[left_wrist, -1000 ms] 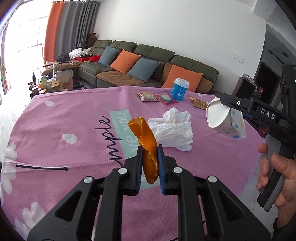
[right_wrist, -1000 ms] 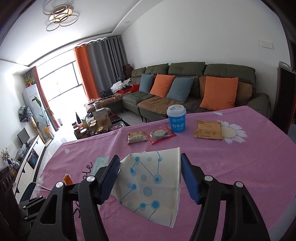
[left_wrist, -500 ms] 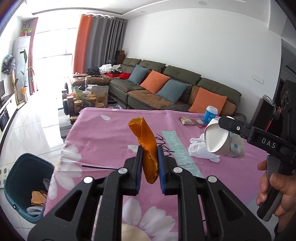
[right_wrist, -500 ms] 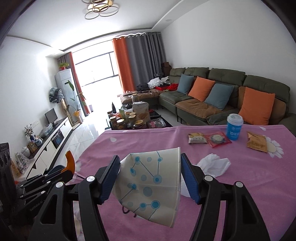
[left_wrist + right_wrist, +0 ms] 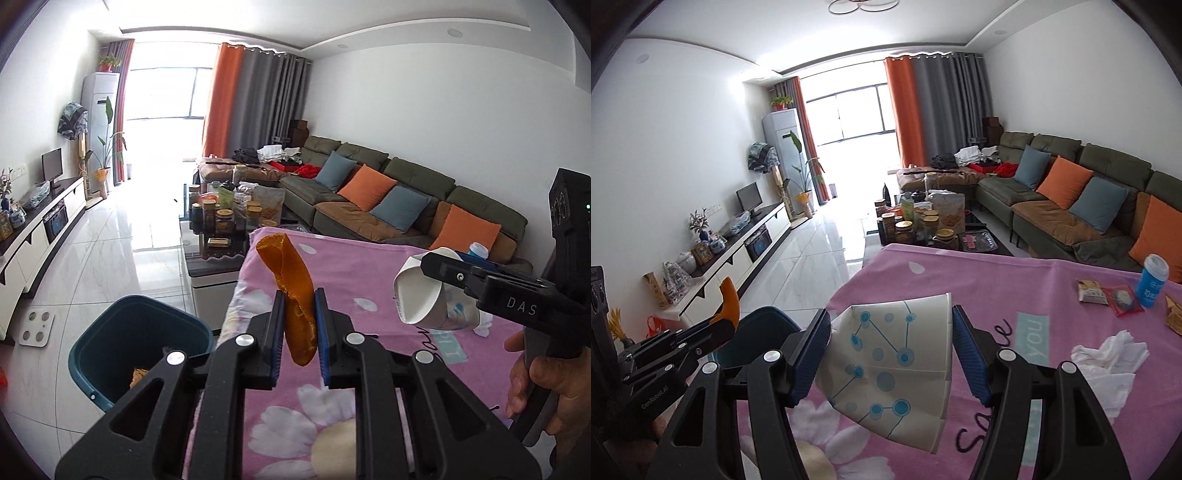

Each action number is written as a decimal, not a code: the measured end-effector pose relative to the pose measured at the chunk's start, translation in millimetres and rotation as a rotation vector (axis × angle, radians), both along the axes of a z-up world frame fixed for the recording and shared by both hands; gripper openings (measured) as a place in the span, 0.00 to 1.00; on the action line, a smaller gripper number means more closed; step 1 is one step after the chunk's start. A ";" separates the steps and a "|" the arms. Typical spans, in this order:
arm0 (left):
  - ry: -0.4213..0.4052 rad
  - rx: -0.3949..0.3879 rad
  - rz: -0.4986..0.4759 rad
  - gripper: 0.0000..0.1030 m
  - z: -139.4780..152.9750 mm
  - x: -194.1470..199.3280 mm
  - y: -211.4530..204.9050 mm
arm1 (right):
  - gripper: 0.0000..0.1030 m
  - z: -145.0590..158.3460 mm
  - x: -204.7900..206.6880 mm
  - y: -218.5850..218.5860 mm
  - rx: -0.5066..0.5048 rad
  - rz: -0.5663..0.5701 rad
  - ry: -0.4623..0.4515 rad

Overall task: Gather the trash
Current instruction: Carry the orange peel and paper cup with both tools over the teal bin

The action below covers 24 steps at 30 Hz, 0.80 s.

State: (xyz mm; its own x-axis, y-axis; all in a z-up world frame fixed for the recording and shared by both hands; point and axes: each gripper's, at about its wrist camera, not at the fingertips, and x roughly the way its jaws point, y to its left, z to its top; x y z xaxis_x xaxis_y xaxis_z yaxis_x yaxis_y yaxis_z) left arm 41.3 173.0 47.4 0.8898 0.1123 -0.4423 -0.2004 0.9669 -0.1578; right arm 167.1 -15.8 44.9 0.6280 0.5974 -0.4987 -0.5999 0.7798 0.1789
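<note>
My left tool (image 5: 299, 325) pinched the orange peel (image 5: 291, 295), my right tool (image 5: 892, 354) the crushed paper cup (image 5: 897, 369); releasing early could miss the bin (image 5: 140, 343) at 8 o'clock.

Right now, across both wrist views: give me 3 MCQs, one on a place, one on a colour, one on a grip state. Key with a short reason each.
1. Where is the trash bin?
A. On the table
B. On the floor off the table's edge
C. On the sofa

2. What colour is the peel in the left gripper?
A. Orange
B. Green
C. White

3. What is the right gripper doing?
A. Open, with nothing between its pads
B. Shut on the crumpled tissue
C. Shut on the paper cup

Key:
1 B: the teal bin stands on the tiles beside the pink tablecloth.
2 A: the strip between the pads is orange.
3 C: both pads press the squashed cup; the crumpled tissue lies on the table.
</note>
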 end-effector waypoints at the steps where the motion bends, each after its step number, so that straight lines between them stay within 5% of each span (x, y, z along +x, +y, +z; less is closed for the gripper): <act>1: 0.001 0.001 0.016 0.15 0.0 -4.5 6.7 | 0.62 -0.1 -0.2 8.6 -0.001 0.019 0.003; 24: 0.109 -0.006 0.312 0.15 -26.8 -65.9 143.9 | 0.62 -19.2 -2.1 169.5 -0.082 0.335 0.087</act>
State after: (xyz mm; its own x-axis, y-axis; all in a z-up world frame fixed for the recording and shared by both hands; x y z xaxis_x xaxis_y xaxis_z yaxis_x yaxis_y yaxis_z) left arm -24.5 316.9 20.6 0.7603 0.3687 -0.5348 -0.5028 0.8553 -0.1250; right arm 165.0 153.7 25.8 0.3569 0.7188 -0.5967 -0.8104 0.5559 0.1850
